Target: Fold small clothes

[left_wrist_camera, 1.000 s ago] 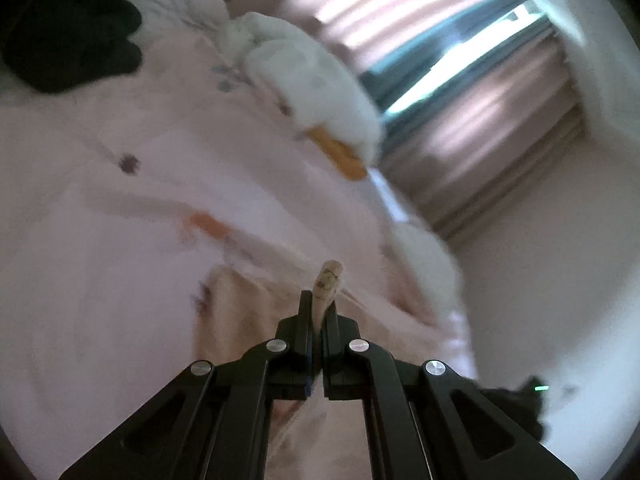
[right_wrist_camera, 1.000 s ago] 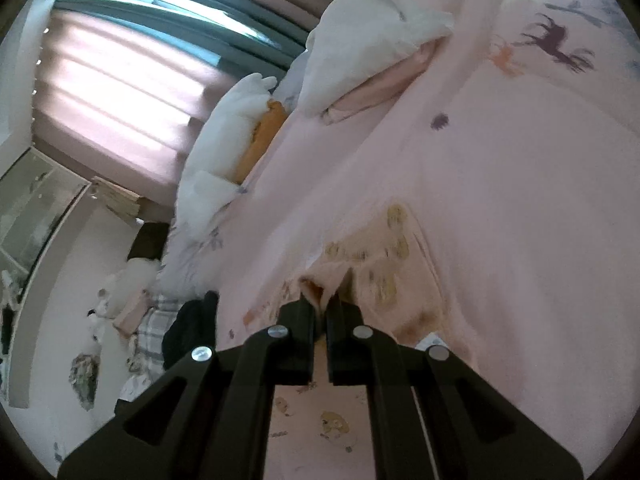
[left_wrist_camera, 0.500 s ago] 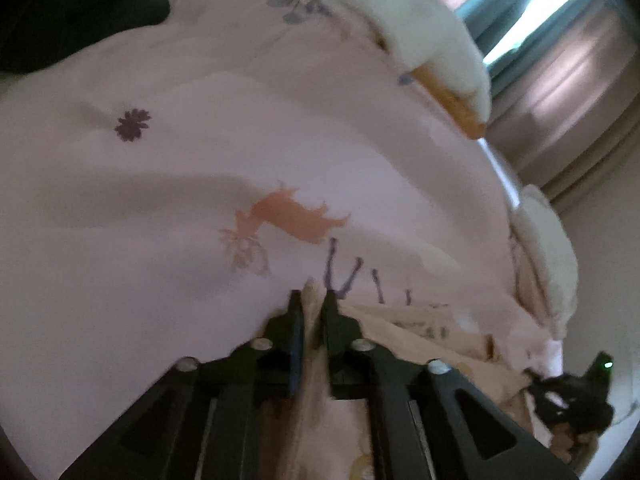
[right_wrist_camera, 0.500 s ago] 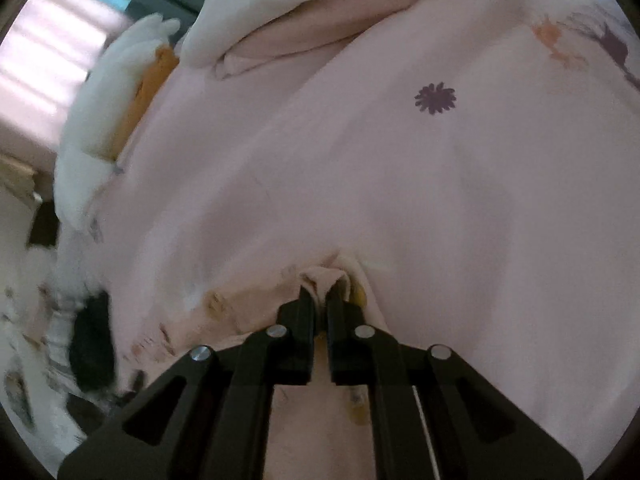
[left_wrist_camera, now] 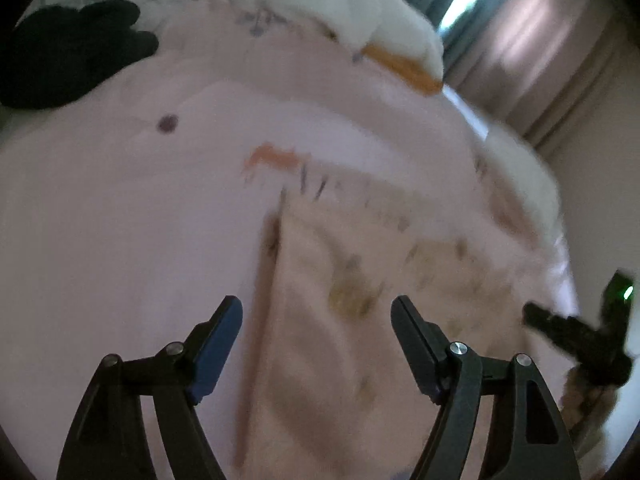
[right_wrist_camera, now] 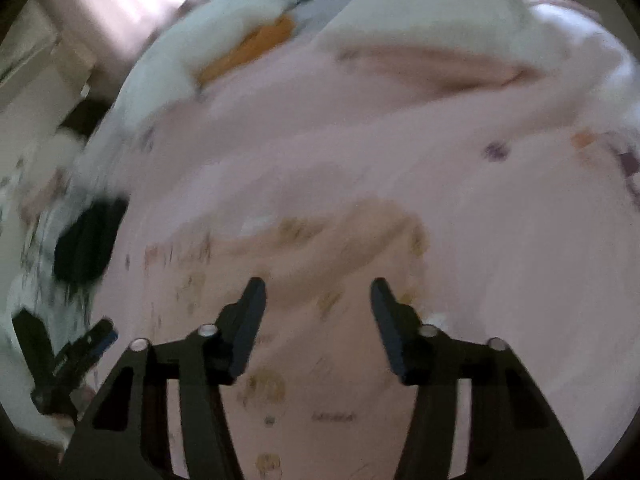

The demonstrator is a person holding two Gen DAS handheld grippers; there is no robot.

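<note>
A small peach garment (left_wrist_camera: 340,320) with brown prints lies flat on the pink bedspread (left_wrist_camera: 120,220). My left gripper (left_wrist_camera: 316,316) hovers over its left edge, jaws opening wide, nothing pinched between them. In the right wrist view the same garment (right_wrist_camera: 320,264) spreads below my right gripper (right_wrist_camera: 318,296), whose jaws are also opening and stand clear of the cloth. The right gripper's black body (left_wrist_camera: 580,340) shows at the left wrist view's right edge; the left gripper (right_wrist_camera: 68,360) shows at the lower left of the right wrist view. Both frames are blurred.
A white plush with an orange beak (left_wrist_camera: 384,40) lies at the far side of the bed, near pink curtains (left_wrist_camera: 540,48). A black cloth (left_wrist_camera: 68,52) sits at the upper left. White and pink folded bedding (right_wrist_camera: 432,40) is piled beyond the garment.
Both grippers let go of the garment's corners and their jaws spread apart. The garment now lies laid out on the bedspread, and both grippers drew back over it.
</note>
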